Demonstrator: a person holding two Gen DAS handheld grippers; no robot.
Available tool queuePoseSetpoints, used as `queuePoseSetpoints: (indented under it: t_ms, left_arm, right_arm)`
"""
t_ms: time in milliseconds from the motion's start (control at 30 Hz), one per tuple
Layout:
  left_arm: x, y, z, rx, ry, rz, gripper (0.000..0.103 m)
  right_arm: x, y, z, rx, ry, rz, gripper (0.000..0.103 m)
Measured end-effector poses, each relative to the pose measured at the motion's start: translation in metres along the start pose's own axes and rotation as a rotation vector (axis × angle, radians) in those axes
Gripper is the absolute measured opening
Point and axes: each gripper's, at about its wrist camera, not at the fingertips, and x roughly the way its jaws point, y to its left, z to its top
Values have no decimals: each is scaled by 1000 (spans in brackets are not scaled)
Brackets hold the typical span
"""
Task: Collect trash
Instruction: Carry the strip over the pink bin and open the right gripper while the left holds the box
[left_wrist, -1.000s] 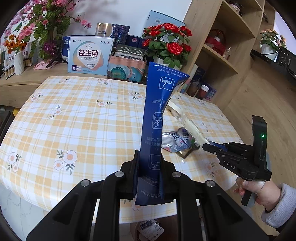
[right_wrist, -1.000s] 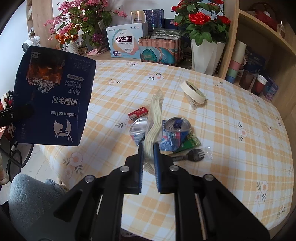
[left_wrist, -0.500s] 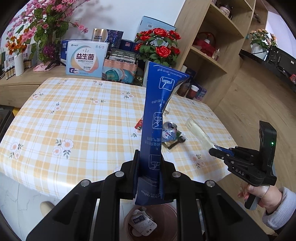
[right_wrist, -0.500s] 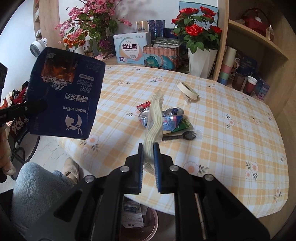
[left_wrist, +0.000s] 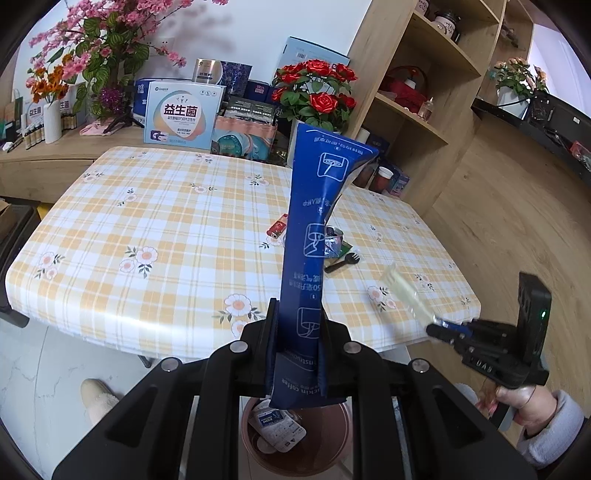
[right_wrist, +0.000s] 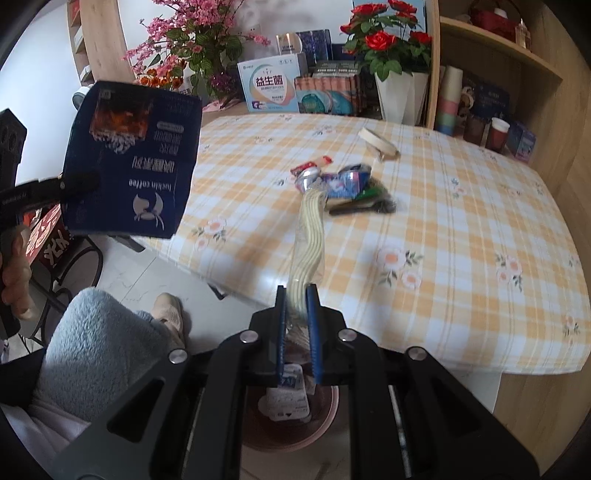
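My left gripper is shut on a flattened dark blue coffee box, which stands up between the jaws; the same box shows at the left of the right wrist view. My right gripper is shut on a clear plastic sleeve of pale sticks, seen also as a blurred sleeve in the left wrist view. Both grippers hang off the table's near edge, above a pinkish-brown bin on the floor that holds white wrappers. On the table remain crushed cans, a red wrapper and a black plastic fork.
The checked tablecloth table fills the middle. A tape roll lies near its far side. Boxes, flower vases and a wooden shelf stand behind. A person's slippered foot and fleece-clad leg are beside the bin.
Both grippers have drawn back from the table with their loads, so the table edge now lies ahead and the bin on the floor has come into view below them.
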Motion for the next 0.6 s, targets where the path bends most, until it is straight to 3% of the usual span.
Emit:
queuePoseSetpoints:
  t_ms: [500, 533, 600]
  left_arm:
    - [0, 1, -12, -24, 14, -28, 17]
    - [1, 2, -13, -32, 19, -35, 17]
    - [2, 3, -15, -37, 23, -40, 17]
  right_arm:
    - [25, 19, -38, -2, 156, 89, 15]
    - [27, 19, -38, 2, 165, 93, 16]
    - [31, 21, -38, 12, 168, 99, 29]
